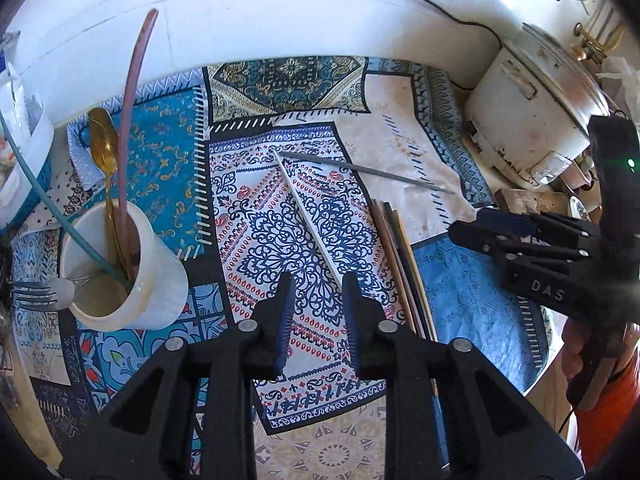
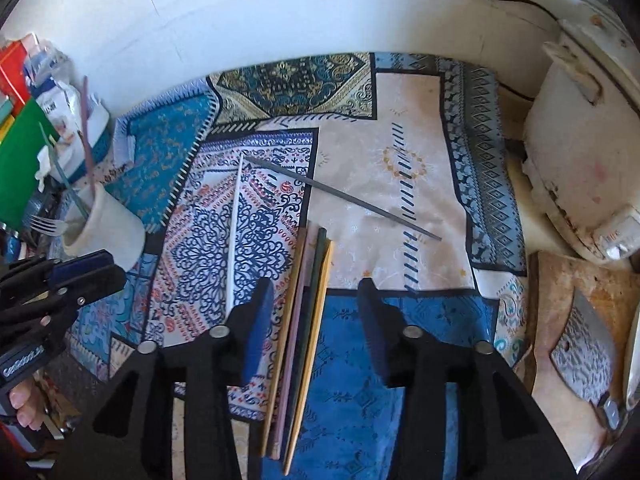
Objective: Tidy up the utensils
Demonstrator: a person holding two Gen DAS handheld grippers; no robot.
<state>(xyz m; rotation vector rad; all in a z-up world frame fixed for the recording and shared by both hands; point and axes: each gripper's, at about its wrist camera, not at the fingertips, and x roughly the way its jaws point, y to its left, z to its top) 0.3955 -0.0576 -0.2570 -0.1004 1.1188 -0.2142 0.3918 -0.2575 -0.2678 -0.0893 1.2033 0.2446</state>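
Observation:
A white cup stands at the left on the patterned cloth and holds a gold spoon, a pink chopstick, a teal chopstick and a fork. The cup also shows in the right wrist view. A white chopstick, a grey chopstick and a bundle of several coloured chopsticks lie on the cloth. My left gripper is open and empty over the white chopstick. My right gripper is open above the bundle.
A white rice cooker stands at the right with its black cord along the wall. A cleaver lies on a wooden board at the far right. Boxes and packets crowd the left edge behind the cup.

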